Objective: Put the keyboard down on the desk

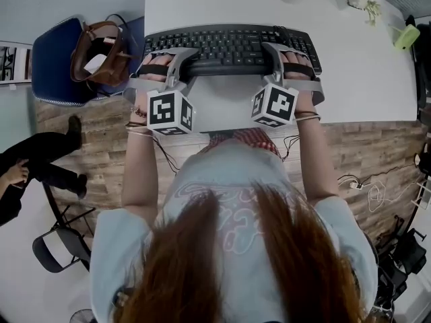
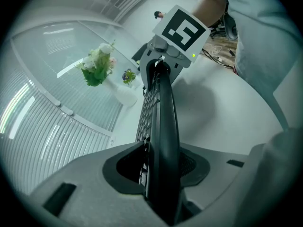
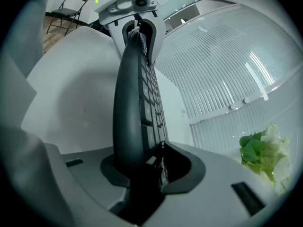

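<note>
While keyboard (image 1: pixel 229 46) lies on desk (image 1: pixel 367 79), left tongs (image 1: pixel 170 60), right tongs (image 1: pixel 286 56) straddle ends.

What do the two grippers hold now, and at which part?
The black computer keyboard stands between the fingers of the left gripper and right gripper, near its two ends, but a gap shows on the key side: neither seems to clamp it.

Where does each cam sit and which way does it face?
Head view: on the person's head, facing steeply down at keyboard and desk; hair, forearms, left tool, right tool show.
Left gripper view: on left tool, looking along the keyboard at the right tool; own jaws show.
Right gripper view: on right tool, looking back at the left tool; own jaws show.
Shared: both gripper views see the keyboard edge-on and the flowers.
</note>
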The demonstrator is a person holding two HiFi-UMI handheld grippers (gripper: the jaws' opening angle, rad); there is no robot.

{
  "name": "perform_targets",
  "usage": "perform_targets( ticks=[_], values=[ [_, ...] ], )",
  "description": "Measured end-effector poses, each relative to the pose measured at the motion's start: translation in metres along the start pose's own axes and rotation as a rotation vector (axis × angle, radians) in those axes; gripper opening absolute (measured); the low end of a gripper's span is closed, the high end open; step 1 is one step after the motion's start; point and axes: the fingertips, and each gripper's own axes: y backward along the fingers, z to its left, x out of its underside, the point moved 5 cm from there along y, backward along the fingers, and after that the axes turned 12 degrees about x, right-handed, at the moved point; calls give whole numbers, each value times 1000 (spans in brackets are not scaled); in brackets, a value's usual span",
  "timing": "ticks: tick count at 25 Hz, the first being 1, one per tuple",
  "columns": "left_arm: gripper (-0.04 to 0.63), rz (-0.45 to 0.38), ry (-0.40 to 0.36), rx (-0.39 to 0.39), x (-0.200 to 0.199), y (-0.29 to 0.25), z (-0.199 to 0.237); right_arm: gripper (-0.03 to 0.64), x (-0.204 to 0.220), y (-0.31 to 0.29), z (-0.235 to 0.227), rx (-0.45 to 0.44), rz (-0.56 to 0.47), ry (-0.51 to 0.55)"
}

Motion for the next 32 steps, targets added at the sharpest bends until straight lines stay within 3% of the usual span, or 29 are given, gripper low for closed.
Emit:
perform_targets(
  ticks=[7, 17, 26, 32],
  values=[
    [176, 39, 21, 17, 2, -10, -5, 200, 0, -6, 9, -5, 3, -31],
    [184, 52, 50, 9, 1, -14, -3, 197, 1, -9, 9, 18, 6, -15],
    [196, 52, 64, 37, -5, -9, -7, 261, -1, 2, 8, -61, 0, -22],
    [206, 29, 81, 69, -7, -8, -12, 265, -3, 8, 12, -81, -4, -14]
  ],
)
